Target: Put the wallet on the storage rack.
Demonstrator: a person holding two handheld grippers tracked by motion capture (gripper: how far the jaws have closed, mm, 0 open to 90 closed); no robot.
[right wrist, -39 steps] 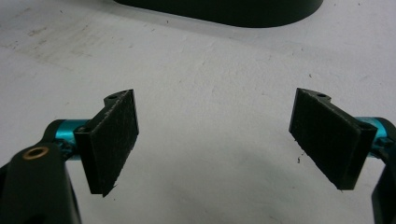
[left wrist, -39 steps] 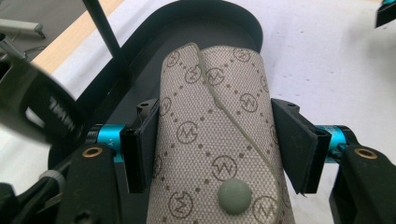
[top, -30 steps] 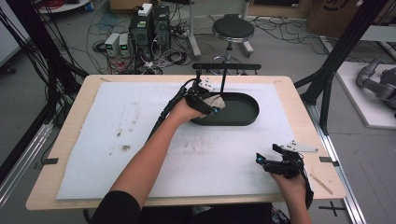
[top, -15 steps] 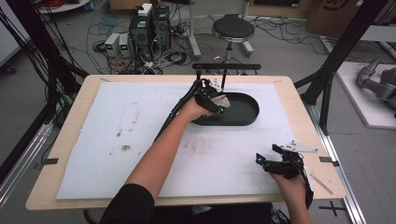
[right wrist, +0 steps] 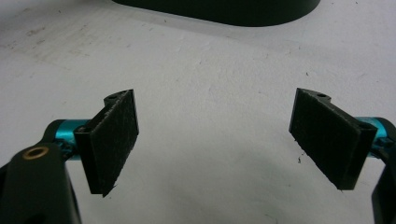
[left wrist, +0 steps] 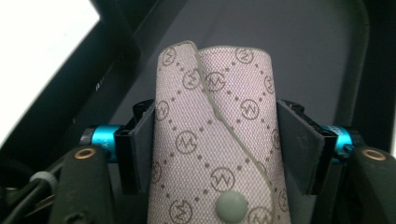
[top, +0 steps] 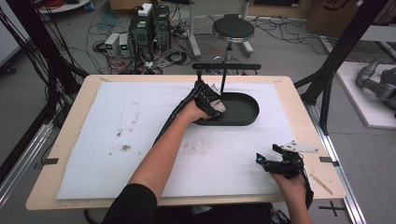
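Note:
A rolled beige fabric pouch [left wrist: 210, 140] with a monogram pattern and a snap button sits between the pads of my left gripper [left wrist: 215, 140]. Both pads [left wrist: 142, 149] still touch its sides, though the jaws have just been opening a little. In the high view the left gripper [top: 211, 103] holds the pouch [top: 218, 108] low over the left end of the black oval tray [top: 245, 112]. The tray floor [left wrist: 289, 42] lies just beyond the pouch. My right gripper [top: 270, 161] rests near the table's front right, open, with bare mat between its pads [right wrist: 116, 140].
A white mat [top: 116, 130] with a few dirt marks [top: 125, 148] covers the wooden table. A black T-shaped stand [top: 226, 67] rises just behind the tray. The edge of the tray [right wrist: 224, 11] lies ahead of the right gripper.
My left hand has sunk and shifted slightly, bringing the pouch lower into the tray's left end. The right hand has stayed put.

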